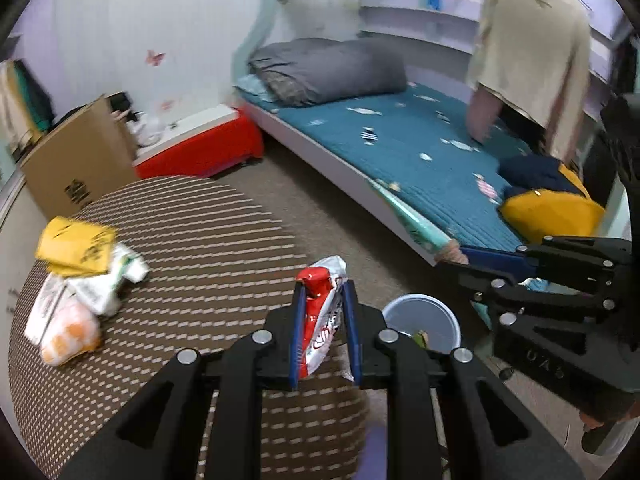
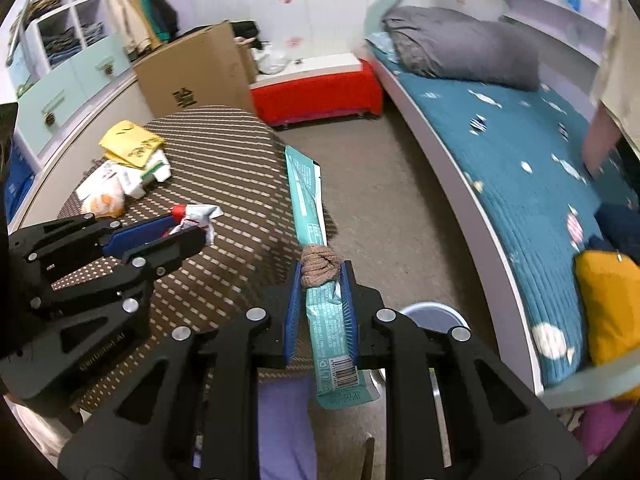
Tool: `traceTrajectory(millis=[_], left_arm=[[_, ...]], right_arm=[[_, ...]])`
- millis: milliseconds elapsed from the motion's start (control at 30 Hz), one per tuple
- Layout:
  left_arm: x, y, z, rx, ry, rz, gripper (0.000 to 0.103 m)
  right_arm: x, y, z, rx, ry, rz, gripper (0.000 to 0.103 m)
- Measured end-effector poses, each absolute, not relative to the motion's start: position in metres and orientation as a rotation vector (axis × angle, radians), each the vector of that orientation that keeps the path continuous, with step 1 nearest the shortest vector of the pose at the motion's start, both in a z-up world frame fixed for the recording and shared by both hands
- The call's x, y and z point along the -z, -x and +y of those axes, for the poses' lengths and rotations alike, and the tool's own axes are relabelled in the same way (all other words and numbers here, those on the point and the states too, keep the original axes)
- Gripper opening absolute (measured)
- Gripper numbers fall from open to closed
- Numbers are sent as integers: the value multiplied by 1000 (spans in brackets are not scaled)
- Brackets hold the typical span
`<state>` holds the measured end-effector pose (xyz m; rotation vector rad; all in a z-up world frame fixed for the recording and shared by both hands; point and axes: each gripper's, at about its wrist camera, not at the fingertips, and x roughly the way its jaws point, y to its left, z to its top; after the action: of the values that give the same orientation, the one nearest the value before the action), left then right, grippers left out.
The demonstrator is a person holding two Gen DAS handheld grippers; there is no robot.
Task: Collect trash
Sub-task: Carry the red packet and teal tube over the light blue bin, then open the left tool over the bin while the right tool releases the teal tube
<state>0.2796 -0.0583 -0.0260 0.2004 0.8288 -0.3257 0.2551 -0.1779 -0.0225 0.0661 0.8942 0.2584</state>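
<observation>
Both grippers carry trash above a round table with a brown woven striped top. The left gripper pinches a crumpled red-and-white snack wrapper between its blue pads; the right gripper is closed on a long teal wrapper with a knot of brown material bunched at the fingertips. A pale round bin stands on the carpet just beside the table, below and between the two grippers; something small already lies inside it. More trash waits on the table's far left — a yellow packet over white and orange wrappers. Risks, as a judgement: the teal wrapper is long and sticks out well past the fingers at both ends, so it may catch on the bin's rim or the table edge and land on the carpet; the crumpled wrapper is light and may cling to a pad on release; the two grippers are near each other over a small opening and could collide. Surroundings — a cardboard box, a red bench, and a bed with a teal quilt bound the floor space; none blocks the bin.
</observation>
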Motion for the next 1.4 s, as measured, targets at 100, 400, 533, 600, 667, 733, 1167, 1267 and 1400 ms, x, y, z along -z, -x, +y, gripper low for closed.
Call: traceTrajectory(millis=[100,400,533,600,667,733,1167,1267,1400], left_arm=[[31,-278,-86,377,-226,836,18],[52,-273,-166,517,-295,871,18],[61,-272,-195,562,-320,891,18],[65,-271,-207,582,-330,897,18],[71,-272,-219,597,-335,909,18],[80,-275,-233,611,-348,925,18],[125,-297,-276,602,-417,976,63],[132,-306,-265,583,-403,1010,63],[136,-315,-243,544,-384,1035,63]], right_arm=[[29,-248,-200,-215,-91,907,19],[41,-226,-263,-96,-169,927,20],[47,-219,-287,-49,-201,937,20],[51,-216,-300,-21,-217,945,20],[56,-213,-313,0,-233,953,20],[61,-212,-325,25,-249,963,20],[101,-211,-375,147,-336,1037,19],[106,-213,-376,143,-344,1045,19],[112,-222,-368,121,-339,1063,19]])
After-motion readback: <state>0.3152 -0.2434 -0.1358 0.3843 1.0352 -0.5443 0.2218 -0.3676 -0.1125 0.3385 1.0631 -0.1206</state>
